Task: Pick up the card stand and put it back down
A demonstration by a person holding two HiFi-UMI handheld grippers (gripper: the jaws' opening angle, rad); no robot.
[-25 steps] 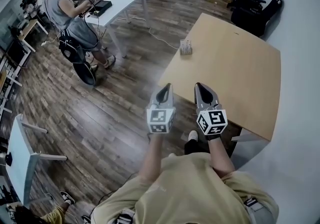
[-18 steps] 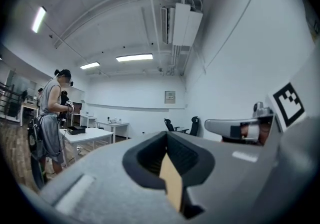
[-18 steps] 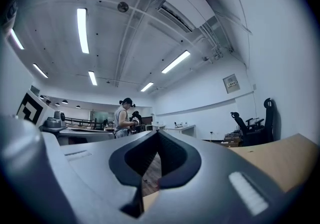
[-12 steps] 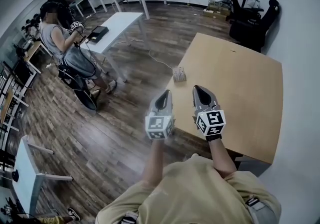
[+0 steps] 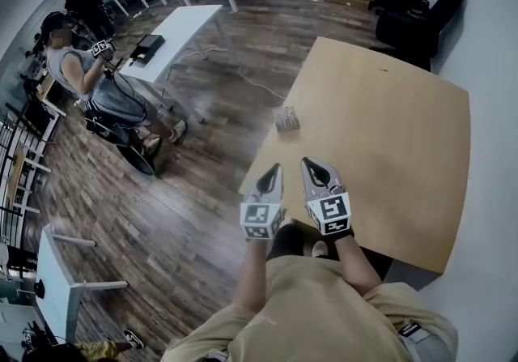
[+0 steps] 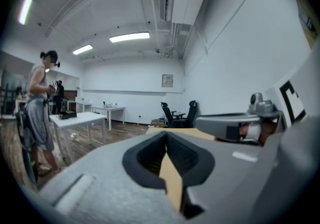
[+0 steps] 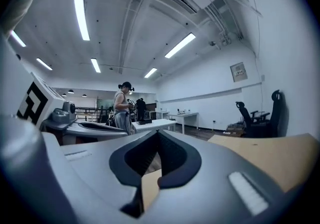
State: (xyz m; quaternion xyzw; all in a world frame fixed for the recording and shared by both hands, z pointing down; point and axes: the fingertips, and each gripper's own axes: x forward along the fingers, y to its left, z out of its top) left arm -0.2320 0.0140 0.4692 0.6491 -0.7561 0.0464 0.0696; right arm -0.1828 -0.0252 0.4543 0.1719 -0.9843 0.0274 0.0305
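Observation:
The card stand is a small pale holder standing near the left edge of the wooden table. Both grippers hover side by side over the table's near left corner, short of the stand and apart from it. My left gripper is shut with nothing in it, its jaws meeting at the tip. My right gripper is also shut and empty, its jaws closed at the tip. Neither gripper view shows the stand.
A person holding grippers stands at the left beside a white table. Black office chairs sit beyond the table's far end. A white desk is at the lower left. A white wall runs along the right.
The head view has swung, and both grippers now sit lower in it, nearer the table's near edge. They stay shut and side by side. The stand has not moved on the table.

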